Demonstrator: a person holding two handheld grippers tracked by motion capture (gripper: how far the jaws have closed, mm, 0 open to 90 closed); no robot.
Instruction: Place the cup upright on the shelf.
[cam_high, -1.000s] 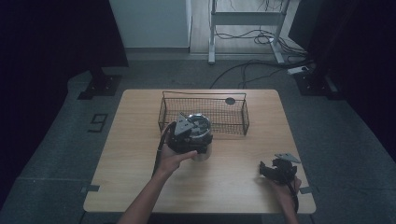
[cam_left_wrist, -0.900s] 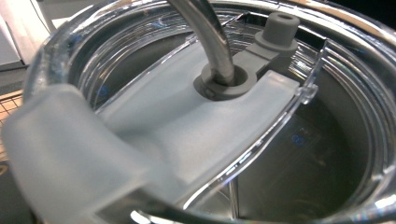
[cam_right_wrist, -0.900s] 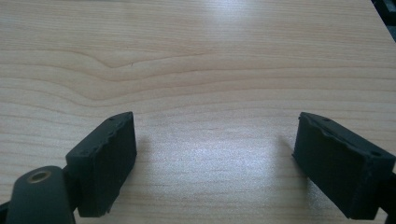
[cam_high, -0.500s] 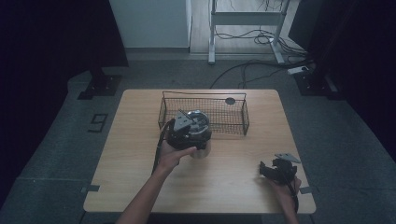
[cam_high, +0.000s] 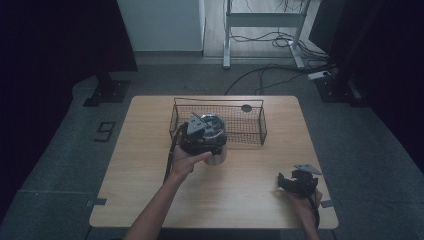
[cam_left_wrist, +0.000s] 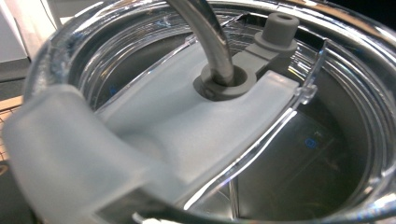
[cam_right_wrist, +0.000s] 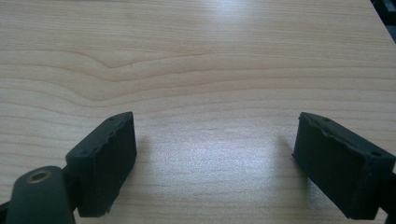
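Observation:
A steel tumbler (cam_high: 217, 154) stands on the wooden table (cam_high: 150, 200), just in front of a wire basket (cam_high: 220, 120). My left gripper (cam_high: 200, 132) sits right on top of the tumbler, with the hand behind it. In the left gripper view I see, from very close, the clear lid (cam_left_wrist: 196, 135) with a frosted flap and a metal straw (cam_left_wrist: 212, 37) passing through a grey grommet. The jaws are hidden there. My right gripper (cam_high: 287, 182) rests low over the table at the front right. It is open (cam_right_wrist: 215, 158), with bare wood between its pads.
The basket is at the back middle of the table, with a small dark round thing (cam_high: 246, 108) by its far rim. The table's front edge is close to the right hand. Cables and a metal frame are on the floor beyond.

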